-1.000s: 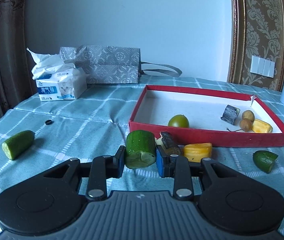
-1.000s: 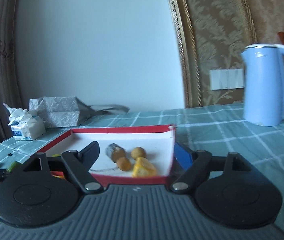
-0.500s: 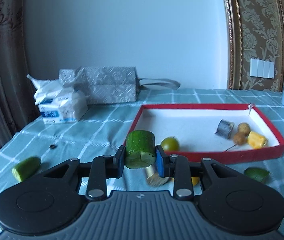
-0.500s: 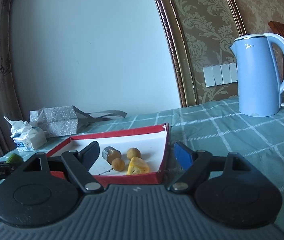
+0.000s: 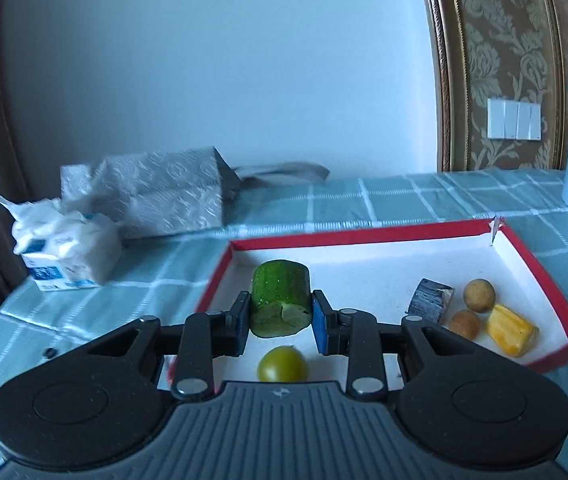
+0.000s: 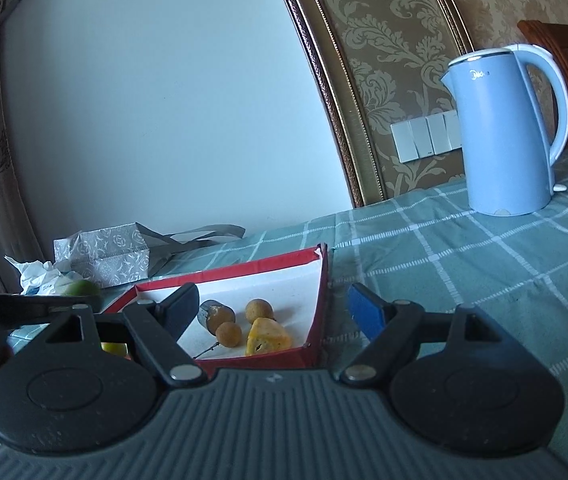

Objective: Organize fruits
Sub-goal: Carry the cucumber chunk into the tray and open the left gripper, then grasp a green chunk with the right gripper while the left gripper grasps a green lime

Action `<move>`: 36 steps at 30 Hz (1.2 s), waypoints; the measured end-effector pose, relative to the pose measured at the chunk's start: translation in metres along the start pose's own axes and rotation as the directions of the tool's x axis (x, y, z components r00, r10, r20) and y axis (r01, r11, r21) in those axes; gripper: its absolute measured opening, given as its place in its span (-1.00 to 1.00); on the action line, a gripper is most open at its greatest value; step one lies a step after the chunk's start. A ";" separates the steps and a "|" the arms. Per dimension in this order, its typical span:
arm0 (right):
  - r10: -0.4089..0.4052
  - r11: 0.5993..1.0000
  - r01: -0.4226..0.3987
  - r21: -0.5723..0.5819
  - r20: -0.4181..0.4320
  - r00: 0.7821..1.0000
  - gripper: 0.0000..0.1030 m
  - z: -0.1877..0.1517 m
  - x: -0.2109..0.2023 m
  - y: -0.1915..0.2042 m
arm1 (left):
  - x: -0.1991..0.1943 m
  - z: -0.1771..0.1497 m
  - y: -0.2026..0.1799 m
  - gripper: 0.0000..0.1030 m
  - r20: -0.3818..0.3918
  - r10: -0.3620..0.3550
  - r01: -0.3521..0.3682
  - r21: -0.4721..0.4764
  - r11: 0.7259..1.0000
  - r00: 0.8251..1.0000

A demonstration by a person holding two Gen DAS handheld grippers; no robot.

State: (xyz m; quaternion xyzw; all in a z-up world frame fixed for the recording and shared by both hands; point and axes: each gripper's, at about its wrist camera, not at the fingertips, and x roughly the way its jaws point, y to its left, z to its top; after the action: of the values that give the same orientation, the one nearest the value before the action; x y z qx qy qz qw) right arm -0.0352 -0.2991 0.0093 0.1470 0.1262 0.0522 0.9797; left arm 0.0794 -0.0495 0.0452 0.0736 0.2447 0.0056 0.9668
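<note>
— Between the left gripper's [image 5: 280, 322] fingers [image 5: 321, 328]: gripping a cucumber chunk [image 5: 280, 300], pads pressing on its two curved flanks, cut face turned toward the camera. Hanging over the near-left part of the red tray [image 5: 540, 272], above a small green fruit [image 5: 282, 365] lying on the white floor of it.

— Handling how, judging by the look?

— Probably feeling firm and fairly light, though waxy on the skin and wet on the cut face, so likely sliding if squeezed loosely. Taking it across the round body, as now, seeming sounder than pinching the cut ends. Bruising under a hard clamp being possible too.

— And further out, the pose?

— Pointing forward and somewhat downward over the tray's near rim, sitting close to level across. Already lying in the tray: a dark cut piece [image 5: 430, 300], two brown round fruits [image 5: 480, 295], a yellow wedge [image 5: 512, 330].

— Other side?

— Standing wide apart and grasping nothing, the right gripper's [image 6: 271, 306] fingers [image 6: 366, 310]. Hovering low at the tray's near-right corner, aiming almost level toward the wall, blue kettle [image 6: 508, 132] standing well off on the worktop [image 6: 484, 264]. No hand or sleeve showing in either view.
</note>
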 end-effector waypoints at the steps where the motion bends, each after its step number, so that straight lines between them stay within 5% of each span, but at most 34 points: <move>1: -0.001 1.000 0.001 0.000 -0.004 1.000 0.56 0.000 0.001 0.000 | 0.006 0.001 -0.001 -0.42 -0.007 0.006 -0.006 0.001 1.000 1.000; 15: 0.016 0.999 -0.014 0.037 -0.056 0.998 0.56 0.001 0.010 -0.004 | 0.059 0.007 -0.007 -0.39 -0.084 -0.015 0.014 -0.009 1.000 0.996; 16: 0.015 0.999 -0.013 0.032 -0.062 0.998 0.56 0.001 0.011 -0.004 | 0.060 0.007 -0.007 -0.36 -0.085 -0.003 0.002 -0.012 1.000 0.996; 18: 0.026 0.999 -0.024 0.024 -0.076 0.997 0.56 0.001 0.012 -0.003 | 0.057 0.006 -0.006 0.03 -0.077 0.005 -0.006 -0.016 1.000 0.997; 19: 0.037 0.999 -0.036 0.014 -0.092 0.995 0.60 0.001 0.014 -0.002 | 0.054 0.006 -0.004 0.37 -0.063 0.006 -0.007 -0.021 1.000 0.998; 20: 0.045 0.999 -0.045 0.000 -0.108 0.993 0.64 0.001 0.015 -0.001 | 0.049 0.006 -0.002 0.50 -0.044 0.010 -0.011 -0.026 1.000 0.999; 25: 0.094 0.988 -0.115 -0.105 -0.182 0.979 0.68 -0.006 0.020 0.016 | 0.006 0.000 0.016 0.50 0.009 -0.015 0.015 -0.025 1.000 1.000; 33: 0.143 0.938 -0.226 -0.262 -0.302 0.942 0.67 -0.022 0.029 0.051 | -0.073 -0.053 0.076 0.52 0.051 -0.090 0.093 -0.063 0.994 0.995; 36: 0.146 0.919 -0.262 -0.294 -0.363 0.920 0.45 -0.028 0.037 0.062 | -0.095 -0.070 0.098 0.52 0.057 -0.104 0.108 -0.082 0.991 0.993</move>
State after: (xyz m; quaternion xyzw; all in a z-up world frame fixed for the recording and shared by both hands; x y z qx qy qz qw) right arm -0.0107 -0.2275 -0.0069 -0.0209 0.2634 0.2002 0.9435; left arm -0.0348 0.0532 0.0433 0.0195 0.2222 -0.0373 0.9741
